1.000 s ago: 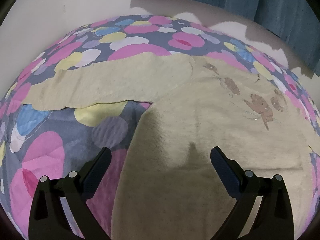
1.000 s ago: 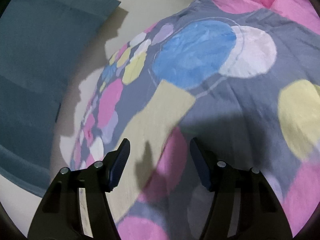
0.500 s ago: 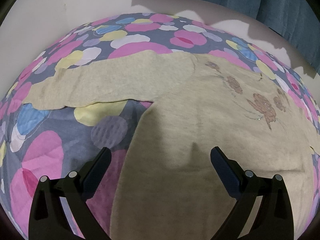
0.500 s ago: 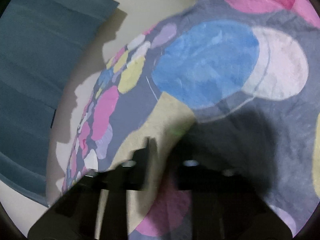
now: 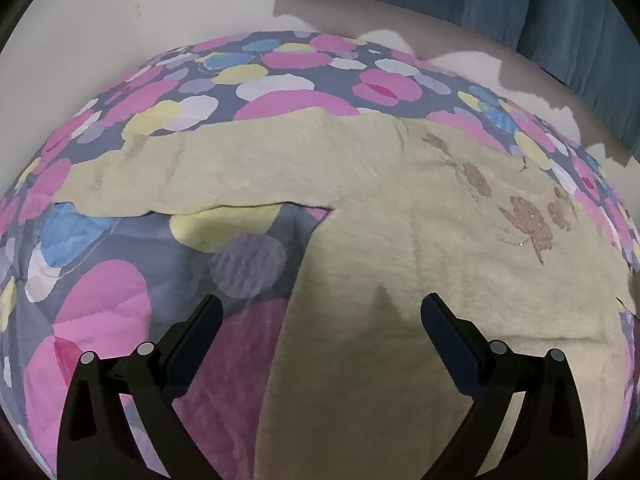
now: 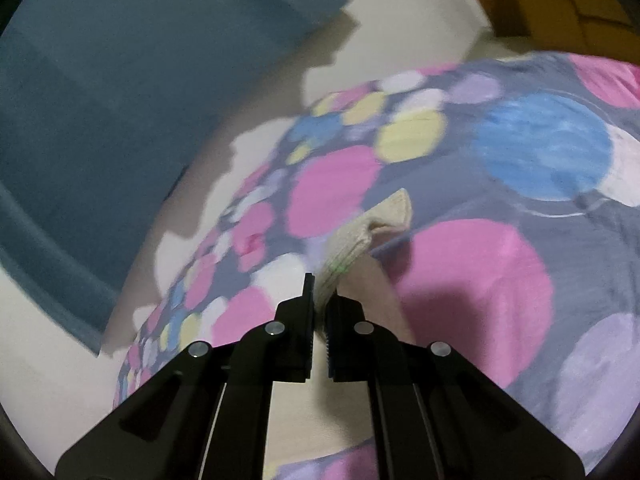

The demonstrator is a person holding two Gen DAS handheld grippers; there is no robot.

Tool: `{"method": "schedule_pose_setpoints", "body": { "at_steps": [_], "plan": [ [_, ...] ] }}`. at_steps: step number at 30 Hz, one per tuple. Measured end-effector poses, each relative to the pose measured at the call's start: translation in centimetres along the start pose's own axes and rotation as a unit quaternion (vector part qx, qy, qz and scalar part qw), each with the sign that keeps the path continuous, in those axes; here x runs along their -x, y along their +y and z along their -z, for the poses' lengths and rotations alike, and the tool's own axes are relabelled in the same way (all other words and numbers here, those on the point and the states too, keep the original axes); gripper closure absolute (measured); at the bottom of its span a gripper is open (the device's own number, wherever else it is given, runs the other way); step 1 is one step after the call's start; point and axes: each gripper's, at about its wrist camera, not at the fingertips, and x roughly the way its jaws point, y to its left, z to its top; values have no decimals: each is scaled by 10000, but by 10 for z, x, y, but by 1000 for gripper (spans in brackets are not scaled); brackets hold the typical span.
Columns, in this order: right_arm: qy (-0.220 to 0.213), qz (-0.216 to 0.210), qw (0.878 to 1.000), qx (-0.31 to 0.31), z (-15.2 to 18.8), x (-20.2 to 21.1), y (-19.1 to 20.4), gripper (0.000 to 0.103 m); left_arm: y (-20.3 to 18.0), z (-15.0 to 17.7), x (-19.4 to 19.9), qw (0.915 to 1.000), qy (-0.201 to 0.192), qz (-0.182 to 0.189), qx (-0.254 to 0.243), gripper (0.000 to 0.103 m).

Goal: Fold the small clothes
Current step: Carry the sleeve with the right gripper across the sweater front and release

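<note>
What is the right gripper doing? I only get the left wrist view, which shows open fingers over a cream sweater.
Observer: The right gripper is shut on the sweater's cuff, with knit pinched between its pads.
Operator: Is the cuff flat on the quilt?
Observer: No, the cuff end is raised off the dotted quilt and curls over.
Operator: Anything beyond the bed on that side?
Observer: A blue curtain hangs against a pale wall.
</note>
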Motion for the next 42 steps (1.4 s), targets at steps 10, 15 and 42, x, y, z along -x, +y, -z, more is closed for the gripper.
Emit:
{"method": "schedule_pose_setpoints", "body": {
  "at_steps": [10,15,42],
  "plan": [
    [328,-628,9908,1150,58,-11,137,99,7,7,9,9999,32,58,-147,4],
    [625,-955,9798,1639,107,-21,203,99,13,6,13,9999,-22,116,-75,4],
    [2203,-1360,9034,3419,333,-78,349,99,24,2,18,9998,-64,170,83,4]
  ]
}}
